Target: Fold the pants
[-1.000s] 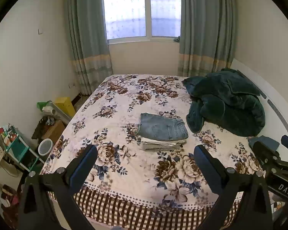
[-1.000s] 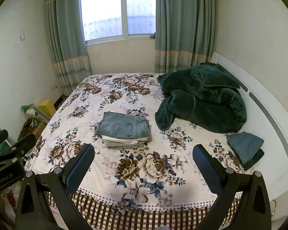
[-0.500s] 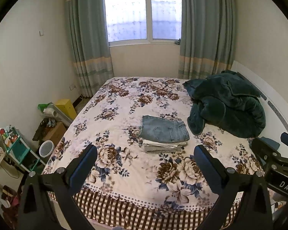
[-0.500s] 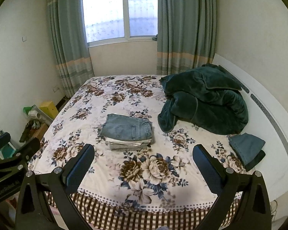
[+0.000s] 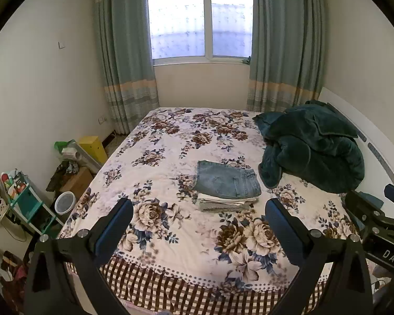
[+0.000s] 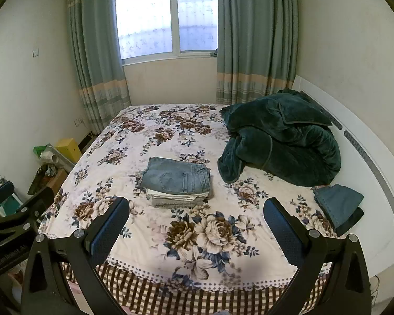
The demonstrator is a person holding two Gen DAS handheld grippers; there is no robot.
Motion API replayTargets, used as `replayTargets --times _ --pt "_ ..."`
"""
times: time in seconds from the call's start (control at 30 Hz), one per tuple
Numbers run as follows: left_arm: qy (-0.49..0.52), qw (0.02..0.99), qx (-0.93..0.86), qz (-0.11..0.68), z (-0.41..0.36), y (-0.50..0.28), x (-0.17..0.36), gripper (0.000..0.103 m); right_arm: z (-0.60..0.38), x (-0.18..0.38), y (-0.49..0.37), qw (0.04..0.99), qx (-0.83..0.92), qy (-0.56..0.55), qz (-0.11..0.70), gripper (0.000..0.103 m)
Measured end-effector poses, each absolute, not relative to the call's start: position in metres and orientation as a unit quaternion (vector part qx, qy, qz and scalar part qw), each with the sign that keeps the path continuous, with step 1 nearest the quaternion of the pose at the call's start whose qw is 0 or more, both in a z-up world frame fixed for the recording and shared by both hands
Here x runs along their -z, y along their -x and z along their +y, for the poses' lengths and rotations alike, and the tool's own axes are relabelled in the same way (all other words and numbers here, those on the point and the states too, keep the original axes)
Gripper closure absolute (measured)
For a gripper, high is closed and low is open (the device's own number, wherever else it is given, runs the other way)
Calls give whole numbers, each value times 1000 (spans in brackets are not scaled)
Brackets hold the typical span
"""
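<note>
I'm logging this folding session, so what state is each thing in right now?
Left gripper: open, empty.
Right gripper: open, empty.
Jeans: folded, top of the stack.
Stack of pants: neat, mid-bed.
Green blanket: crumpled.
Dark pants: loosely folded by the headboard.
Curtains: drawn open.

Folded jeans (image 6: 176, 175) topped a stack on the floral bedspread (image 6: 170, 239).
The right gripper (image 6: 197, 225) hung wide apart, empty, before the bed.
</note>
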State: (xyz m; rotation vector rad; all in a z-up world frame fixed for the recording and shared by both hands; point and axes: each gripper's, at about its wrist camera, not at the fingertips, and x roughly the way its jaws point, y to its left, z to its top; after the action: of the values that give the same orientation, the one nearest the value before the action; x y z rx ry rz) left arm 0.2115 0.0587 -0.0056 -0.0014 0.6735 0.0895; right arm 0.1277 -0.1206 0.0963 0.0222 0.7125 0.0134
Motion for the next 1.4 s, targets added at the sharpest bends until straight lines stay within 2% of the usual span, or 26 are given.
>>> replayTargets --times 1.4 --pt "4 944 -63 323 60 -208 -7 0 -113 -100 -132 937 -13 -11 349 0"
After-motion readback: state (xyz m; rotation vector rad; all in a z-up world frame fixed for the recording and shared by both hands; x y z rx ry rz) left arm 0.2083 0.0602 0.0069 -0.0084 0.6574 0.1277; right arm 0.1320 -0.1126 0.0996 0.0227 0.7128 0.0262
